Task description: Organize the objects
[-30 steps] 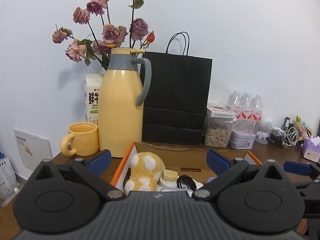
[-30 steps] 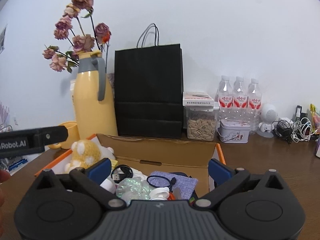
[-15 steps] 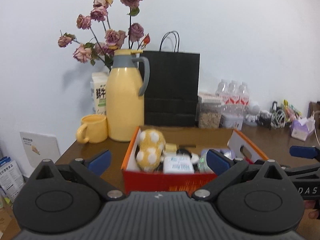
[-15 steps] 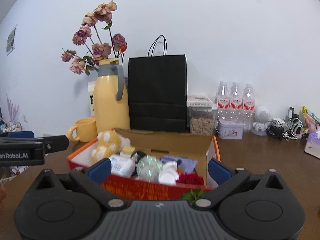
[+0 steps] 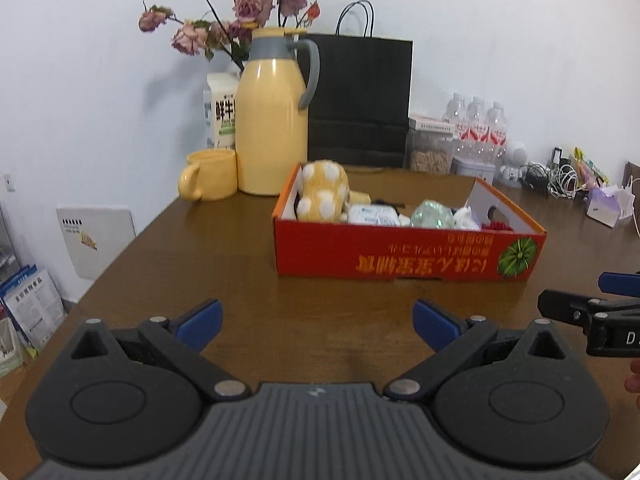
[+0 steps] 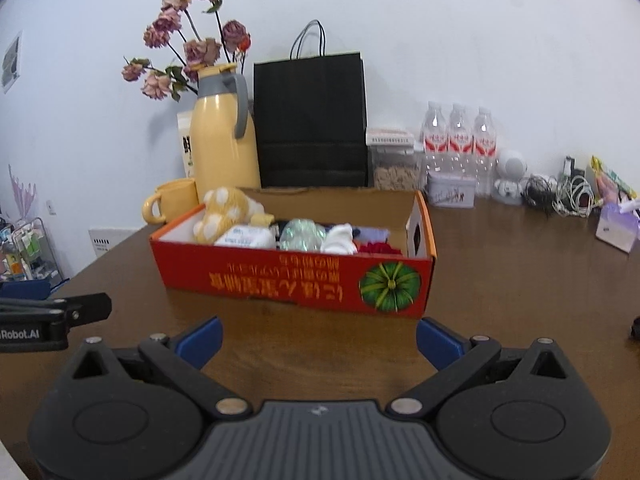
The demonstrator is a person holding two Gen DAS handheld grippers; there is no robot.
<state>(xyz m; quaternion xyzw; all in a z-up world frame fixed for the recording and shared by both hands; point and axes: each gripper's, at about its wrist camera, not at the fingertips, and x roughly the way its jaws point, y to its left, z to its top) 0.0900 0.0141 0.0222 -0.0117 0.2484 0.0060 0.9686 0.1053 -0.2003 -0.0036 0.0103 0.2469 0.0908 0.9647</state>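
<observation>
A red cardboard box stands on the brown table. It holds a yellow plush toy with white spots, a white wipes pack, a shiny greenish ball, white and red items. My left gripper is open and empty, well short of the box. My right gripper is open and empty, close before the box front. The right gripper shows at the right edge of the left wrist view.
Behind the box stand a yellow jug with dried roses, a yellow mug, a milk carton, a black paper bag, a seed jar, water bottles, cables and a tissue pack.
Both grippers have pulled back and up from over the box. The whole box front and bare table in front of it have come into view.
</observation>
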